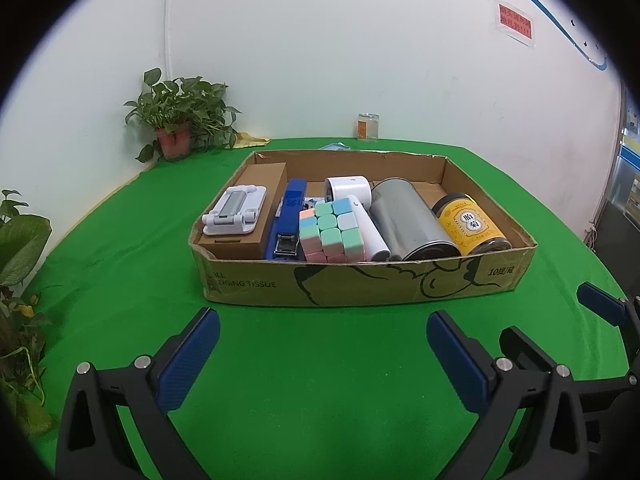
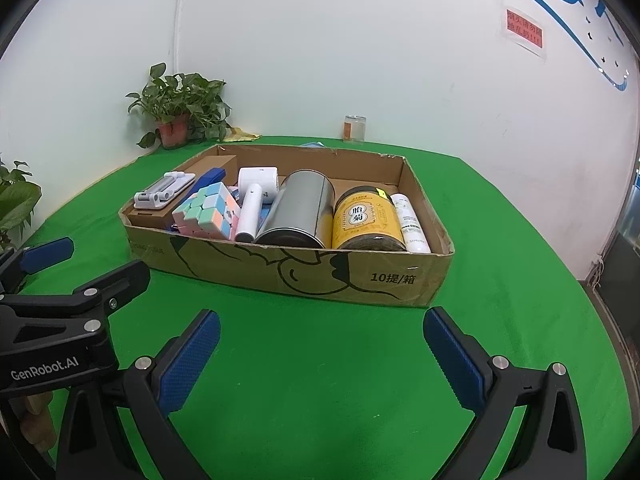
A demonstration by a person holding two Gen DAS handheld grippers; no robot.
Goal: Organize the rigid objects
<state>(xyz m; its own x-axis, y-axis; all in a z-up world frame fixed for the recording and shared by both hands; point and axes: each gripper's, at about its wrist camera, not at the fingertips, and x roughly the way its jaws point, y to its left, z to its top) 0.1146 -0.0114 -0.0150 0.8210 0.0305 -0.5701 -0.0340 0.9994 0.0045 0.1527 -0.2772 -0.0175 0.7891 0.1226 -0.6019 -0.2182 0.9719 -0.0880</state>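
- Blue-padded left gripper (image 1: 322,354) spread wide, nothing between the pads, hovering over bare green cloth (image 1: 120,280) short of the box (image 1: 360,284).
- Right gripper (image 2: 320,354) likewise wide apart and empty, just beside the left one, also short of the box.
- Box sits mid-table, all visible task items inside it: phone stand (image 1: 234,210) on a brown carton (image 1: 240,240), stapler (image 1: 289,220), cube (image 1: 332,230), white roller (image 1: 360,208), steel tin (image 1: 408,220), yellow jar (image 1: 470,224), white bottle (image 2: 410,222) at the right wall.
- Items lie packed side by side, mostly on their sides.
- No loose rigid item on the cloth near the grippers.
- Glass jar (image 1: 368,127) and plant (image 1: 176,120) stand at the far wall, well apart from the box; probably not part of the job.
- Judgement: task looks done or nearly so; at most a tidy-up inside the box left.
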